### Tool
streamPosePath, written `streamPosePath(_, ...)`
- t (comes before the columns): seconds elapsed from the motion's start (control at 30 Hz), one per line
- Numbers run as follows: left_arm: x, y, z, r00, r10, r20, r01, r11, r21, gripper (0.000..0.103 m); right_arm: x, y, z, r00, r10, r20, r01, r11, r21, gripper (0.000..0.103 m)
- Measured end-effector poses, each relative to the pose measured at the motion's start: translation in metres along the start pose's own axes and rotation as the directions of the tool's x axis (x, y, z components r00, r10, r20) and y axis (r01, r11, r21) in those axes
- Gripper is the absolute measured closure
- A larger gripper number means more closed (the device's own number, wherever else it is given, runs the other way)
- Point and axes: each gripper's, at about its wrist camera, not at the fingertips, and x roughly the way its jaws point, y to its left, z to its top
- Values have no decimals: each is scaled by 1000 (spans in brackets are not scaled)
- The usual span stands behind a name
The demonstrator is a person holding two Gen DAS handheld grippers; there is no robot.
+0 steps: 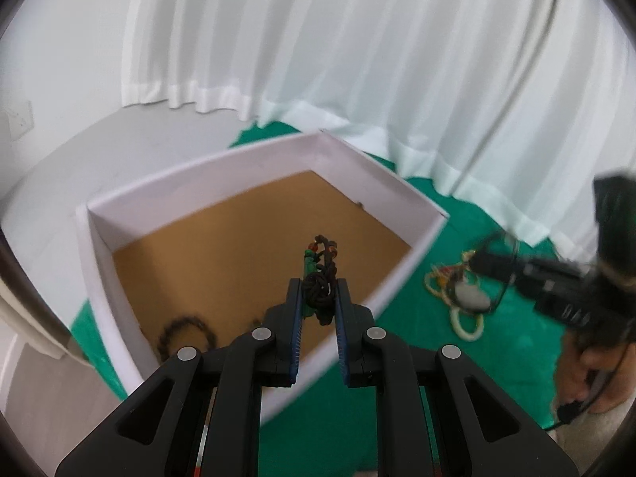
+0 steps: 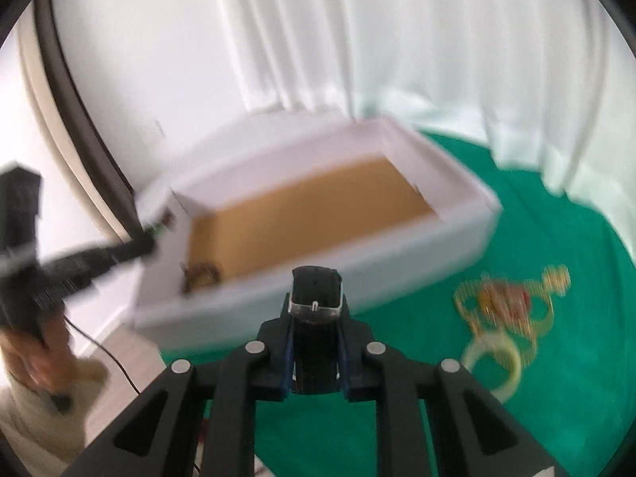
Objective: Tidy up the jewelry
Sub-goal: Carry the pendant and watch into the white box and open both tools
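Left claw [image 1: 318, 298] clamped on black cord necklace [image 1: 322, 278], above box [image 1: 254, 167]. Right claw [image 2: 315, 310] clamped on watch strap [image 2: 316, 294], near box front wall.

green cloth [image 1: 497, 365] — white box [image 1: 246, 171] on it, jewelry pile [image 2: 512, 302], pale ring [image 2: 493, 361] beside

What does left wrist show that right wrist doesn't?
Left wrist only: the left gripper shut on a black braided cord with a green piece, over the white box; a wall socket at far left.

Right wrist only: the right gripper shut on a black watch strap with a metal buckle; a dark curved frame at left.

Both: the box with its brown floor and a dark beaded bracelet in a near corner, the green cloth, a loose jewelry pile with a pale ring, the white curtain.
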Motion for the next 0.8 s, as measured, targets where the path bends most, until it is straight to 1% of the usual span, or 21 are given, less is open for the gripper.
streamPosePath(0.07,13,10,8,999,38,-10,-38,999,-12,90,15,10,22,1000,2,25,-2,1000,-15,86)
streamPosePath(0.1,19,15,11,998,54,-18,-55,998,-21,90,29,17,37,1000,8,29,-8,1000,-24,86)
streamPosePath(0.2,46,31,18,994,85,-67,-89,995,-50,90,68,25,60,1000,9,8,-9,999,-34,86)
streamPosePath(0.27,63,40,18,989,106,-100,-113,992,-59,89,89,28,64,1000,8,-25,-9,999,-31,86)
streamPosePath(0.3,70,43,18,986,119,-115,-126,990,-63,89,108,23,64,999,5,-54,-6,1000,-22,86)
streamPosePath(0.4,90,52,14,977,148,-156,-160,985,-71,88,128,21,57,996,-15,-86,15,1000,0,85)
streamPosePath(0.43,95,54,13,972,163,-167,-177,981,-74,86,134,19,54,994,-29,-104,31,999,12,81)
streamPosePath(0.47,98,55,10,970,172,-173,-187,980,-75,75,137,16,51,993,-44,-110,48,999,25,67)
streamPosePath(0.5,99,55,10,968,179,-177,-194,978,-75,64,135,15,51,993,-49,-107,52,998,32,58)
streamPosePath(0.53,99,55,7,966,188,-175,-204,976,-75,36,132,12,48,994,-50,-99,54,998,42,40)
streamPosePath(0.57,96,54,5,967,194,-162,-208,975,-75,19,129,11,46,994,-54,-95,59,997,46,29)
streamPosePath(0.6,92,53,4,969,202,-141,-214,974,-72,17,123,8,42,994,-68,-90,73,996,49,26)
streamPosePath(0.63,88,51,3,970,209,-126,-218,974,-65,16,119,8,41,993,-79,-84,83,995,48,24)
streamPosePath(0.7,81,43,-1,973,205,-109,-211,976,-49,16,107,6,36,993,-104,-59,106,994,39,24)
streamPosePath(0.8,67,31,-5,977,199,-74,-202,979,-38,12,85,4,24,988,-156,-14,156,988,15,22)
